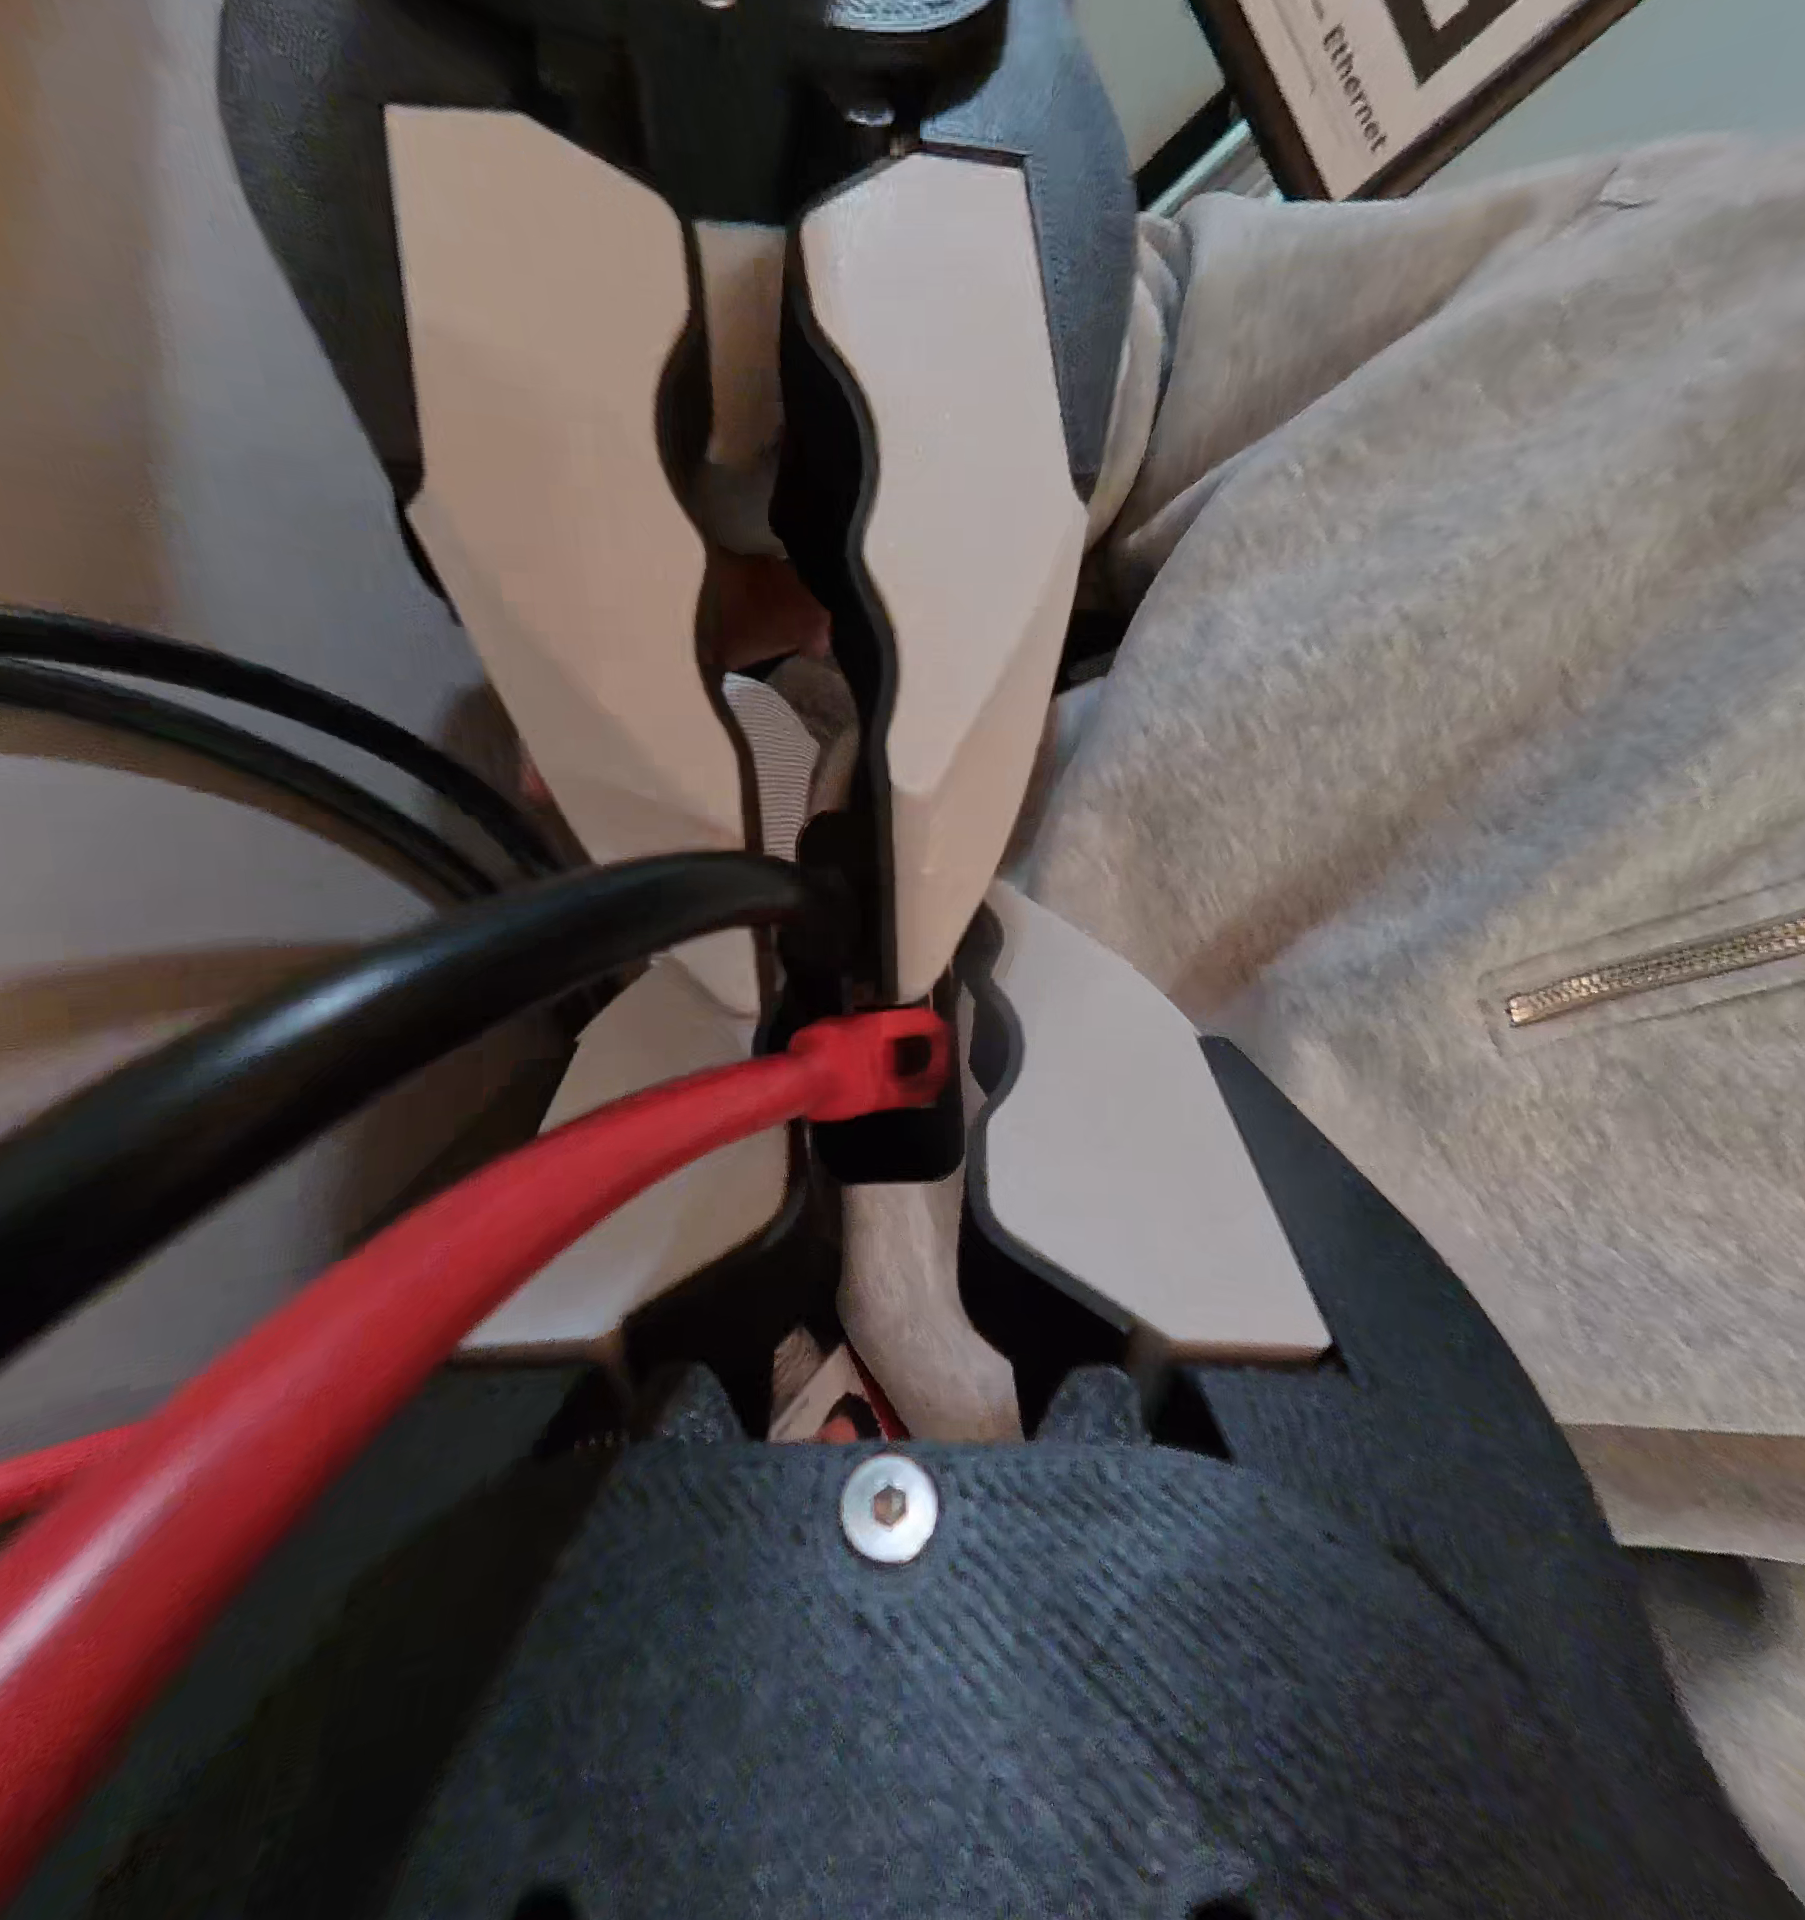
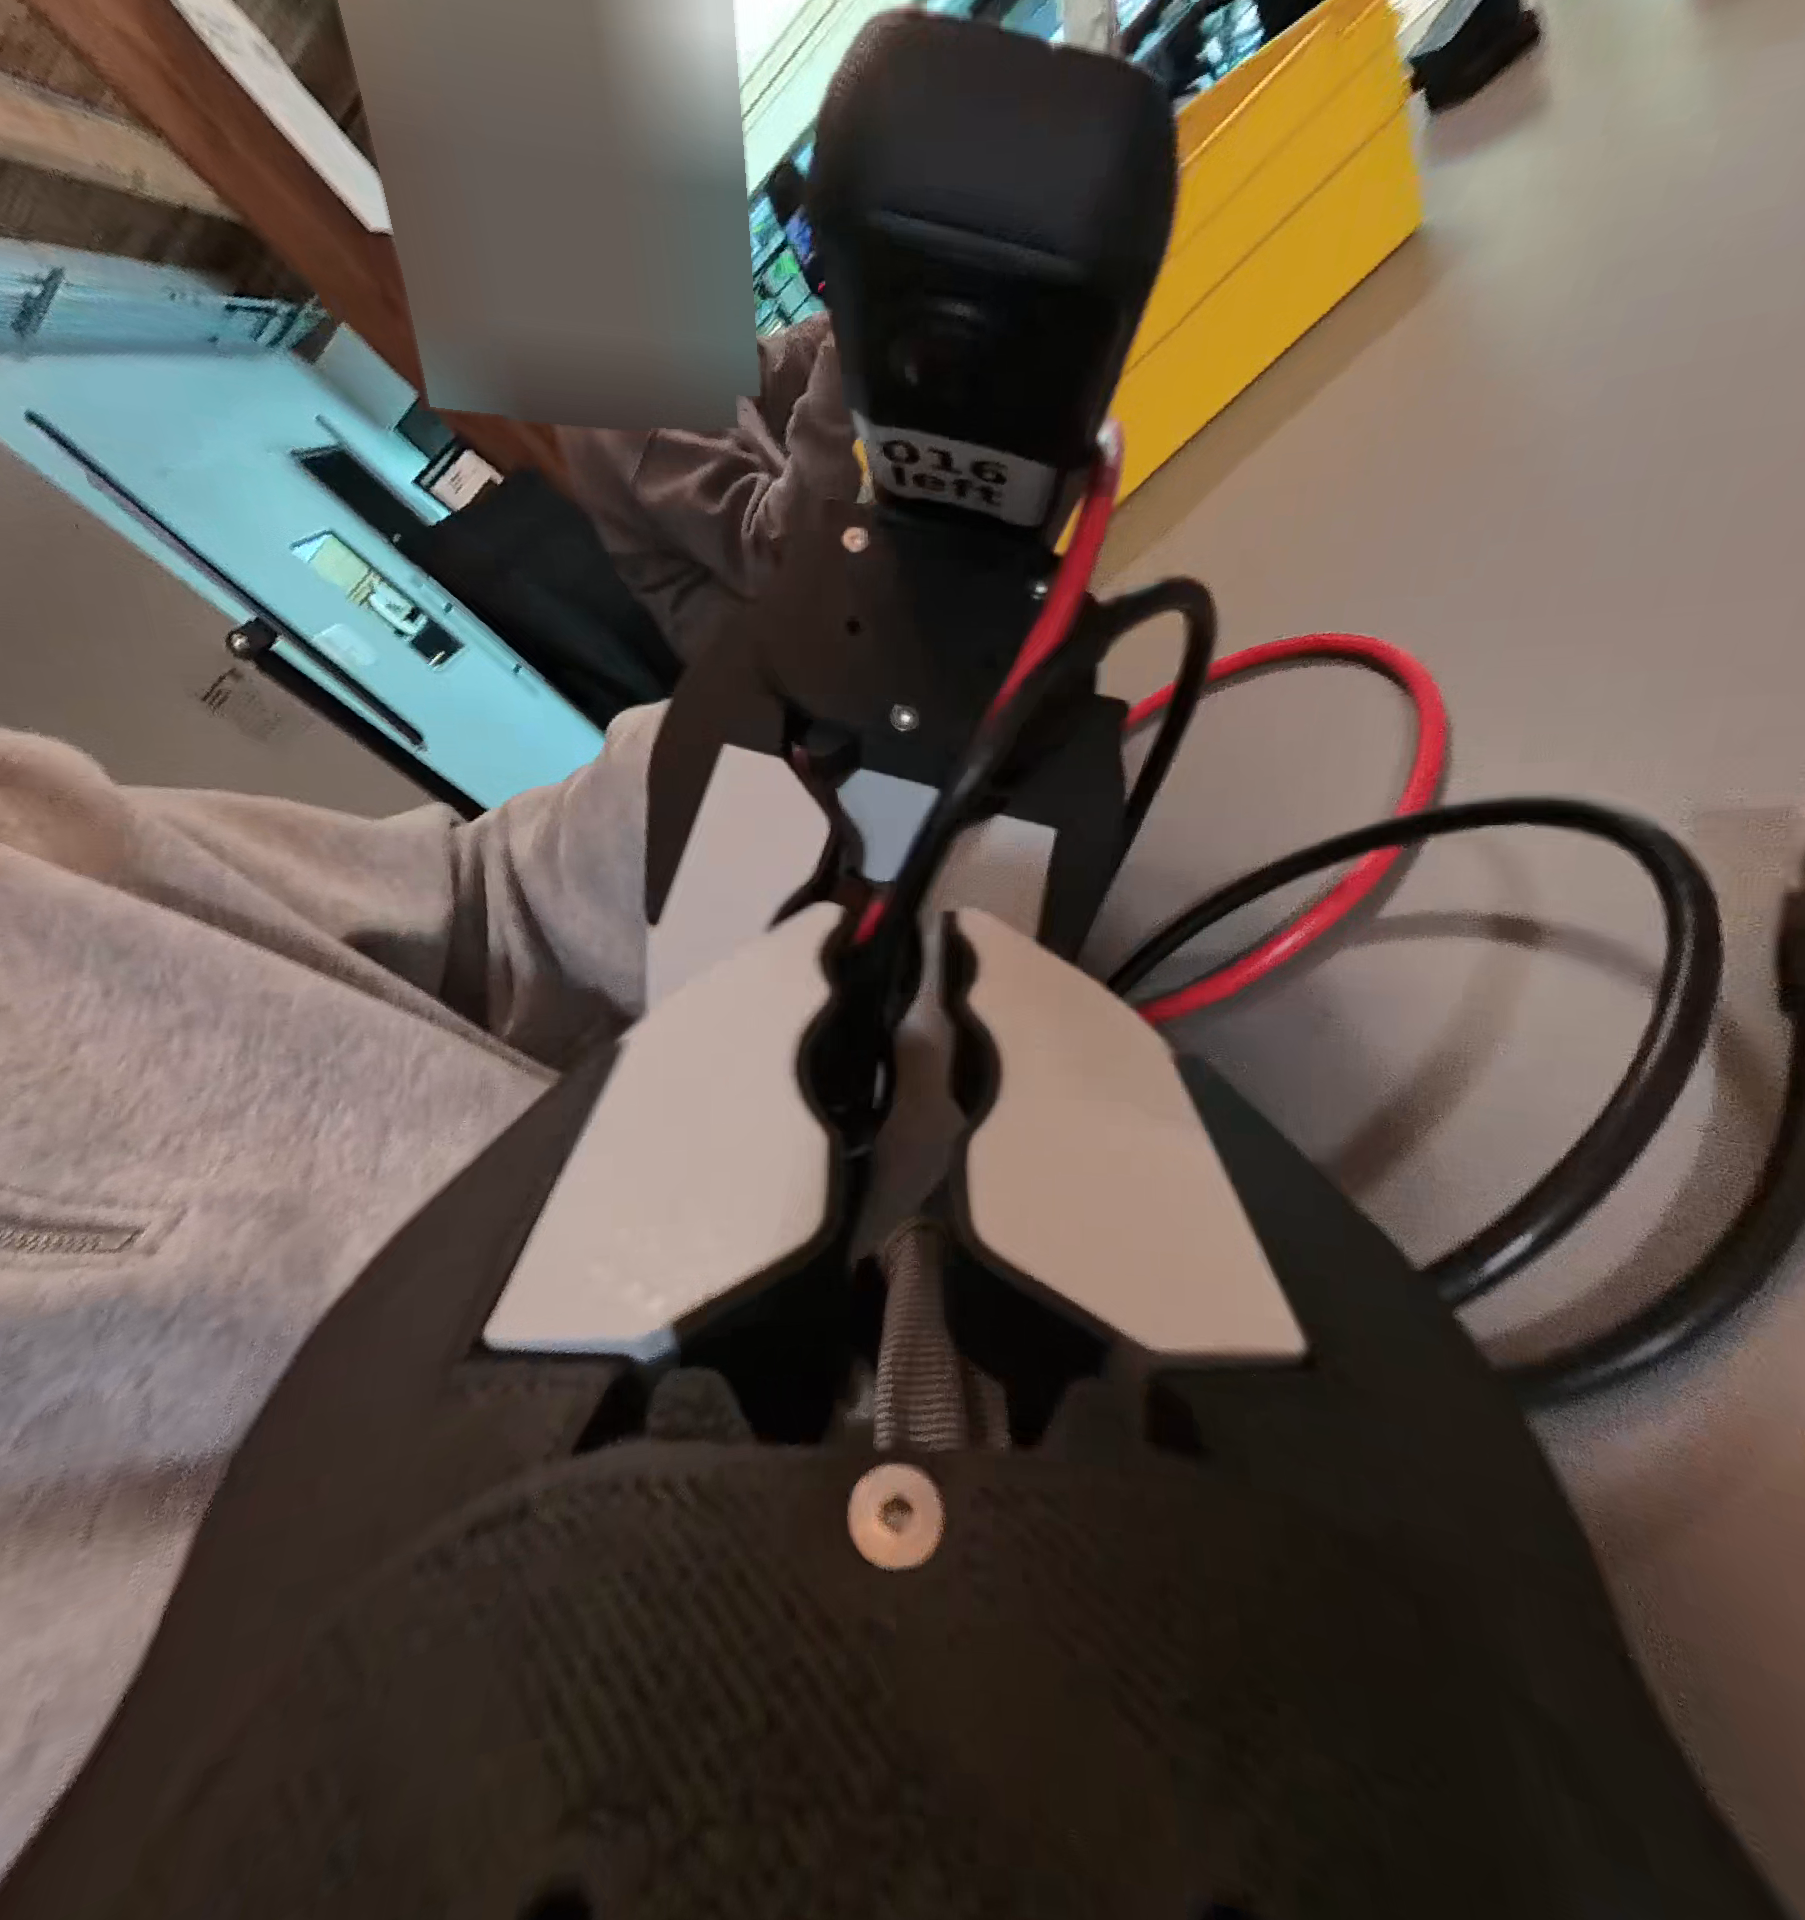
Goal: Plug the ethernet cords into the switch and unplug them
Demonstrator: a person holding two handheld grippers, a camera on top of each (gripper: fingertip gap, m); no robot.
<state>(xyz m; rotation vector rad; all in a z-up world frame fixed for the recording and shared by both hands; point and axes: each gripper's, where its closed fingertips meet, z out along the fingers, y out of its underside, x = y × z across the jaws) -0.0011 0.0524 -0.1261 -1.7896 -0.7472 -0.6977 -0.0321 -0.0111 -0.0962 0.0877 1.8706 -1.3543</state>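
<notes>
I'm pinching the red cord [image 1: 524,1195] by its plug in my left gripper [image 1: 877,1070], while my right gripper [image 2: 887,987] is seemingly gripping the black cord [image 2: 1563,1039] tip-to-tip. The switch isn't showing, so next I'm needing to locate it across the desk [image 2: 1604,520].

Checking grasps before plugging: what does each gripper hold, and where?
Left gripper clamps the red cord at its plug; right gripper pinches the black cord near its end.
</notes>
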